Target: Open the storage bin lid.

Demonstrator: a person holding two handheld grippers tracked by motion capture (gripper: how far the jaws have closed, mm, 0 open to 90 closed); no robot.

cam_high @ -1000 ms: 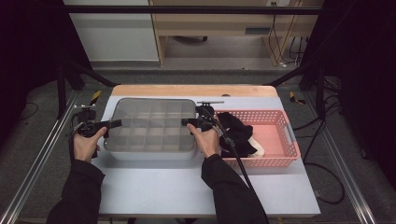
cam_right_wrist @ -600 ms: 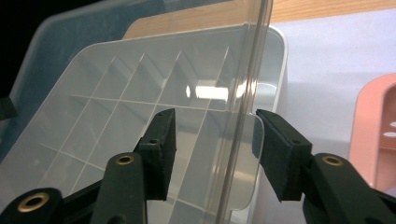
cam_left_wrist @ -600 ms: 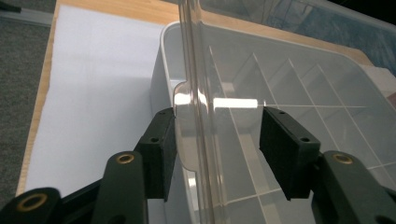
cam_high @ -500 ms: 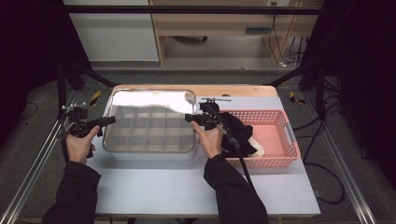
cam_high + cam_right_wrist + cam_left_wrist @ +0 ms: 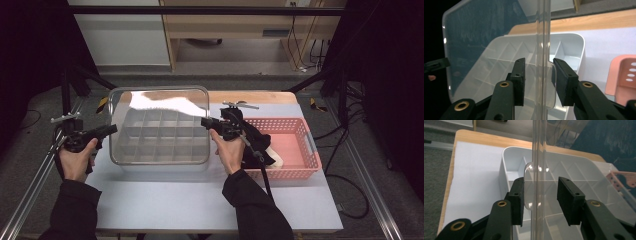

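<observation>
Between my two claws there is one clear, flat plastic lid with round corners. It is lifted up above one white plastic tray with many small boxes inside. The tray sits on the table, under the lid and a bit in front of both claws.

My left claw is at the left edge of the lid. In the left gripper view, the lid's edge stands up straight between my two black jaws. There is a gap on each side, so the jaws are apart and not pressing the lid. A small clear tab on the lid sits right in that gap.

My right claw is at the right edge of the lid. In the right gripper view, the lid's edge goes between the two jaws too. The jaws are close on both sides of it, but I cannot tell if they squeeze it.

I have two hands. My left hand holds its claw low, out past the left side of the tray, pointing right. My right hand holds its claw pointing left, with my arm coming up from below.

Behind my right claw there is one pink plastic basket with holes. One dark cloth lies in it, close to my right hand.
</observation>
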